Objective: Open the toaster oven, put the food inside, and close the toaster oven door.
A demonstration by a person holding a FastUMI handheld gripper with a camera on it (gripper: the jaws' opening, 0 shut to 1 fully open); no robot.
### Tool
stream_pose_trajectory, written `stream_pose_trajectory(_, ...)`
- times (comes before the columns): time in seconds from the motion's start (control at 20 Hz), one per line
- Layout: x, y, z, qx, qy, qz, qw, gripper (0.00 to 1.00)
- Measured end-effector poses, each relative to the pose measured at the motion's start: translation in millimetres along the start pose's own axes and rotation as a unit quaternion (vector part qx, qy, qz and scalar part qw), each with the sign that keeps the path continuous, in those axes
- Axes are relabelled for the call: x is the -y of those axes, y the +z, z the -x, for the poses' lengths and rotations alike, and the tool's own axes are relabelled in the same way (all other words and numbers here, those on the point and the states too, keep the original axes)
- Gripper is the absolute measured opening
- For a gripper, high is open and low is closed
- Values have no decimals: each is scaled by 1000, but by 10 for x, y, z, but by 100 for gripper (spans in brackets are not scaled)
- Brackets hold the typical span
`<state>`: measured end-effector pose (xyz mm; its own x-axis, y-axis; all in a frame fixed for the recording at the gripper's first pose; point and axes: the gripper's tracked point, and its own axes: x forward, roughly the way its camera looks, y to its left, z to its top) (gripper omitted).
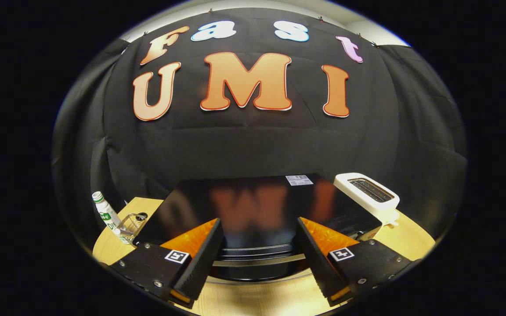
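The black toaster oven stands on the wooden table just ahead of my fingers; I look down on its glossy top. Its front edge and silver door handle show between the fingers. The door looks closed. My gripper is open, its two fingers spread wide on either side of the handle and a little above it, with nothing held. I see no food.
A white pop-up toaster stands right of the oven. Left of the oven are a small white bottle and a clear glass container. The black cloth wall hangs close behind the table.
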<state>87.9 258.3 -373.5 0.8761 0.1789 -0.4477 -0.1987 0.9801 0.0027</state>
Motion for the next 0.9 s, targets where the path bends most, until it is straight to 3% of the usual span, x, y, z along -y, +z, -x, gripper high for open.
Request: stream_pose_trajectory(0.9, -11, -195, 492, -15, 19, -9, 1000, 99)
